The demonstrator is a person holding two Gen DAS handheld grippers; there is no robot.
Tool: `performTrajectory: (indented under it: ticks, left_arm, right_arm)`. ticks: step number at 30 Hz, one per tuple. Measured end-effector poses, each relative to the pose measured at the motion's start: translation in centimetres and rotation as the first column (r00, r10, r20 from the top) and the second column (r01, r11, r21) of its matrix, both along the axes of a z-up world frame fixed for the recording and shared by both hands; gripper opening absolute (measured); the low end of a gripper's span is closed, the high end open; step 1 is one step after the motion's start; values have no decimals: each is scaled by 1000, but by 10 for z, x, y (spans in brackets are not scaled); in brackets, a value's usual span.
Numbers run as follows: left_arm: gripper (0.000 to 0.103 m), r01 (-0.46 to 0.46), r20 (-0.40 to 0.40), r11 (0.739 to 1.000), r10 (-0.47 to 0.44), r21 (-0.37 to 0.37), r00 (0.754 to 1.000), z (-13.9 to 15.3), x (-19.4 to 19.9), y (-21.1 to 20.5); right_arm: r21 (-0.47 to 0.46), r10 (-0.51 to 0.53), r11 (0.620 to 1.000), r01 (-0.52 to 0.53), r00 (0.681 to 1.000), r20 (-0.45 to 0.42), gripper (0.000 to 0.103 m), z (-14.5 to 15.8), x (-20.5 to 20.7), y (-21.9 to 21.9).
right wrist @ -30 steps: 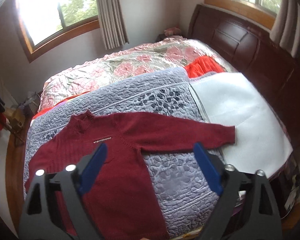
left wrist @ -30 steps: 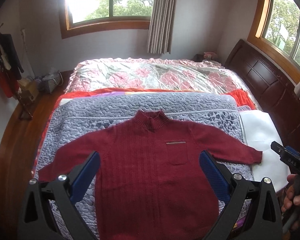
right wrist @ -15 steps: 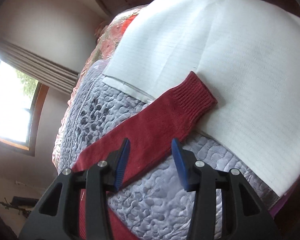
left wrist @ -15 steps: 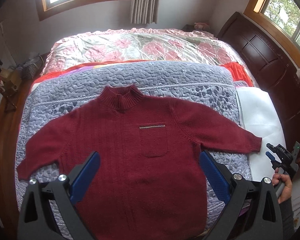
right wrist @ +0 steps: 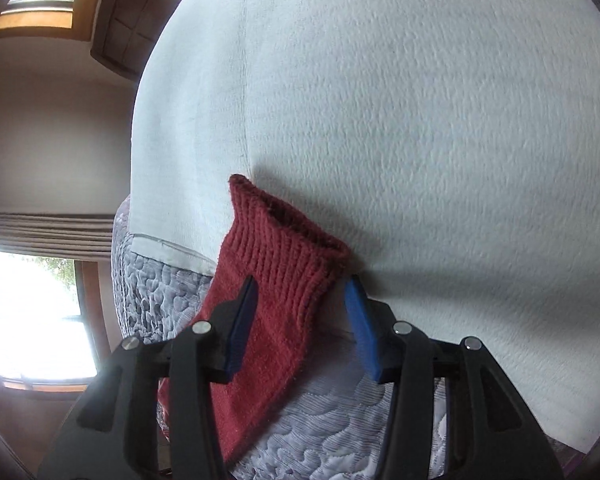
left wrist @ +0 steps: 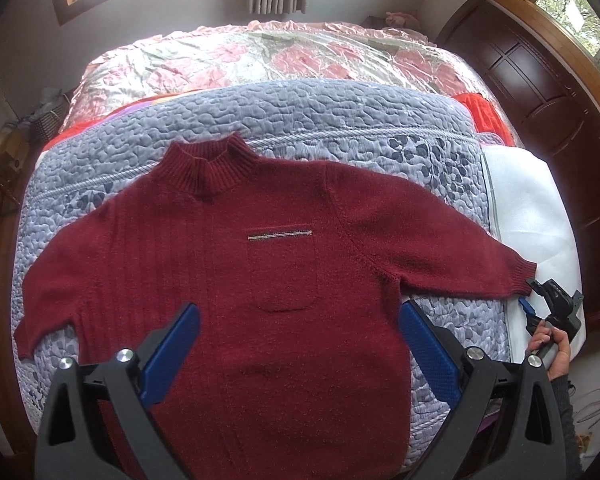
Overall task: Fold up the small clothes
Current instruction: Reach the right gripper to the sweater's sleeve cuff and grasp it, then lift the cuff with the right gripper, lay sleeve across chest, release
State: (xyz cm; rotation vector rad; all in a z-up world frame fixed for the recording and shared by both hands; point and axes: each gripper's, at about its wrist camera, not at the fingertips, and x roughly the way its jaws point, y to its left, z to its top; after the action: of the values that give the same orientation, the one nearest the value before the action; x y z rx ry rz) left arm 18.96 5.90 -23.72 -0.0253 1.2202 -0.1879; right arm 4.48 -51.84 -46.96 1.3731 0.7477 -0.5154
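Clearly soft and limp, the sweater (left wrist: 236,292) lies flat on the quilt (left wrist: 300,120); best taken at the ribbed cuff (right wrist: 284,248), which the right gripper (right wrist: 300,320) straddles unclosed. Left gripper (left wrist: 296,344) hovers, spread wide.

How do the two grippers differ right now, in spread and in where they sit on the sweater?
The left gripper is spread wide over the sweater's body, touching nothing; the right gripper is narrower, its blue pads flanking the ribbed cuff without pinching it. The left hangs above the garment's middle; the right sits at the sleeve end by the white sheet. Both are open.
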Motion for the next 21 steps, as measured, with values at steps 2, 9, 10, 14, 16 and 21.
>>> performTrajectory:
  ticks: [2, 9, 10, 14, 16, 21]
  left_arm:
    - [99, 1, -1, 1000, -1, 0, 1000, -2, 2, 1]
    - [99, -18, -17, 1000, 17, -9, 1000, -7, -1, 5]
    - [99, -17, -19, 1000, 17, -9, 1000, -7, -2, 5]
    - [99, -14, -25, 1000, 14, 0, 1000, -10, -8, 7]
    - [99, -17, -24, 1000, 17, -2, 1000, -9, -11, 8]
    - [99, -21, -18, 1000, 21, -6, 1000, -5, -13, 13]
  right_arm:
    - [1, -3, 1000, 3, 1000, 9, 49, -2, 4, -1]
    - [6, 5, 1000, -5, 997, 77, 33, -2, 18, -2]
    - [6, 1, 1000, -2, 997, 78, 30, -3, 19, -2]
    - [2, 1, 1000, -1, 997, 79, 23, -3, 22, -1]
    - [-12, 13, 1000, -12, 997, 78, 21, 2, 21, 1]
    - [-64, 59, 997, -53, 995, 84, 17, 27, 21, 5]
